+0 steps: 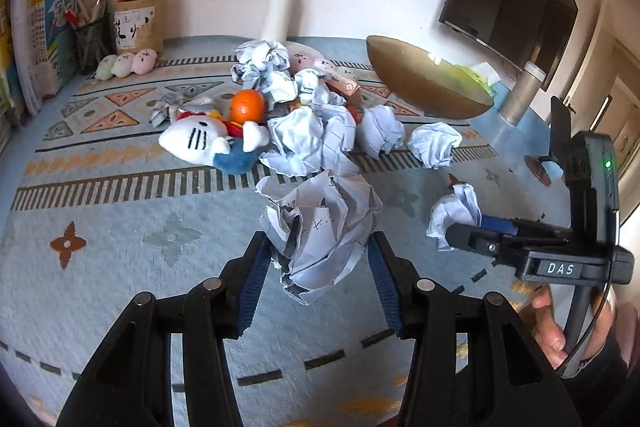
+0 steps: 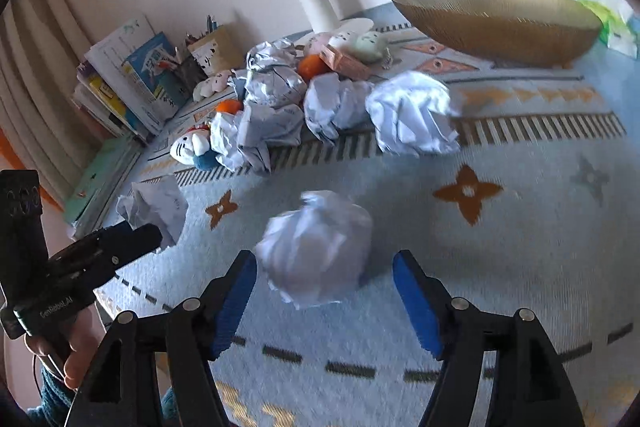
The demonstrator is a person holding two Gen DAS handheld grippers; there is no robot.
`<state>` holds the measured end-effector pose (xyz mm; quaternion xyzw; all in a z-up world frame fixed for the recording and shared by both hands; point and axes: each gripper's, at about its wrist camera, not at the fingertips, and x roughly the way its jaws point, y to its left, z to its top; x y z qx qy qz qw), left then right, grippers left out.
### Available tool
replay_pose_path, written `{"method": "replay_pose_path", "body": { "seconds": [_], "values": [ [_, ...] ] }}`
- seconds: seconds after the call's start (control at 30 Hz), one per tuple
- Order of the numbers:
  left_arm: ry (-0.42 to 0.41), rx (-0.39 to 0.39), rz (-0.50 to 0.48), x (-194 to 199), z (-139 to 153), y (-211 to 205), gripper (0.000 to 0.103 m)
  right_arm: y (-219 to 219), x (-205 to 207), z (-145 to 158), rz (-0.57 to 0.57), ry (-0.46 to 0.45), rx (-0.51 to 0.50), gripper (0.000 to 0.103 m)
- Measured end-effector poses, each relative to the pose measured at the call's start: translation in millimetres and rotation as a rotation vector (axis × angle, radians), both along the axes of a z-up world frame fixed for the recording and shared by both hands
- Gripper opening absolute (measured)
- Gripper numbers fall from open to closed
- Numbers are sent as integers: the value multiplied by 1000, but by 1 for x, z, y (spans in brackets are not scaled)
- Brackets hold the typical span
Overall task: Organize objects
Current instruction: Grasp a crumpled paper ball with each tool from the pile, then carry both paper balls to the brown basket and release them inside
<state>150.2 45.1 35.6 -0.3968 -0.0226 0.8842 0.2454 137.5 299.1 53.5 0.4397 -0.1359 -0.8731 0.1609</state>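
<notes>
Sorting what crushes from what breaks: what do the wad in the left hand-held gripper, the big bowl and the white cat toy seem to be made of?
Wad: thin white paper, matte, sharply creased with pen marks. Bowl: looks like amber ribbed glass or clear plastic; translucent, with a glossy highlight on the rim. Cat toy: soft plush fabric, fuzzy and rounded, stitched whiskers.

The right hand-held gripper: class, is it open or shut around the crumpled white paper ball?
Open. The right hand-held gripper has its blue pads spread apart, with the crumpled white paper ball between them, untouched.
</notes>
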Motion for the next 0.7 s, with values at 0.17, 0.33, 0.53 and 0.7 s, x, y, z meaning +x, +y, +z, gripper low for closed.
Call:
{"method": "replay_pose_path", "body": {
  "seconds": [0.17, 0.33, 0.53, 0.7],
  "values": [
    [-4, 2, -3, 3, 2, 2, 48, -4, -2, 4, -26, -3, -15, 69],
    [10, -18, -17, 1, 8, 11, 48, -18, 0, 8, -46, 76, 127, 48],
    [81, -13, -42, -32, 52, 42, 48, 24, -9, 64, -108, 224, 138, 48],
    [113, 34, -62, -94, 89, 105, 48, 92, -44, 109, -285, 287, 182, 49]
  ]
}}
